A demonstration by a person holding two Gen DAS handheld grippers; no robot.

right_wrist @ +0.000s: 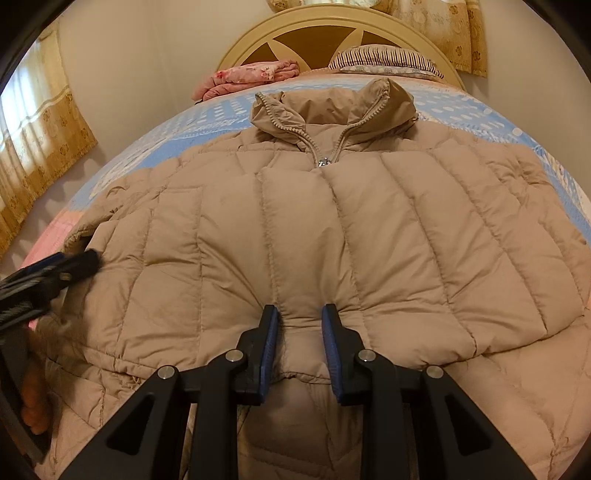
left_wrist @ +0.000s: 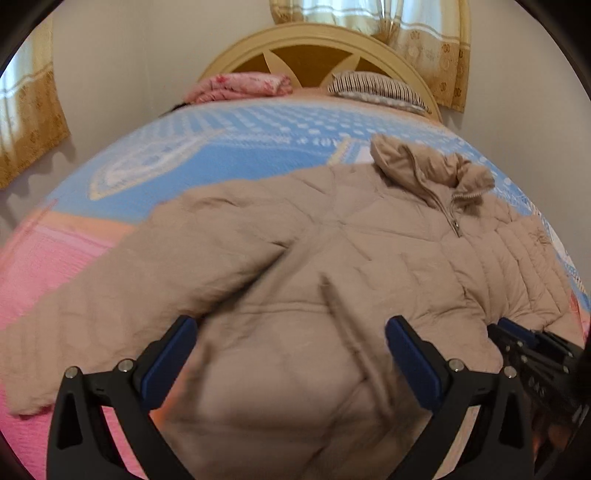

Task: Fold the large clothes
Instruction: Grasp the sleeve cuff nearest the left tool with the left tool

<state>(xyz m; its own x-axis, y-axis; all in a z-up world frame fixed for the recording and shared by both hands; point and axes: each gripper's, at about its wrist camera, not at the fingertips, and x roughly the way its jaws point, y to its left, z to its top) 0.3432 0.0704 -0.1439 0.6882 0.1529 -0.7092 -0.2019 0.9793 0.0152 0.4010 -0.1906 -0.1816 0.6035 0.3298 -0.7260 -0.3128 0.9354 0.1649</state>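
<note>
A beige quilted puffer jacket (left_wrist: 332, 240) lies spread front-up on the bed, zipped, with its collar (right_wrist: 332, 107) towards the headboard. In the left wrist view one sleeve (left_wrist: 110, 295) stretches out to the left over the pink cover. My left gripper (left_wrist: 291, 325) hovers open above the jacket's lower part, with nothing between its blue pads. My right gripper (right_wrist: 300, 312) is shut on a pinched ridge of the jacket (right_wrist: 369, 221) near the hem, at the centre seam. The left gripper (right_wrist: 74, 262) shows beside the jacket's left edge, and the right gripper (left_wrist: 517, 339) shows at the far right.
The bed has a blue patterned cover (left_wrist: 240, 147) and a pink one (left_wrist: 48, 266). A folded pink blanket (right_wrist: 255, 75) and a striped pillow (right_wrist: 384, 59) lie by the rounded headboard (right_wrist: 332, 26). Curtains (right_wrist: 37, 147) hang on the left wall and behind the bed.
</note>
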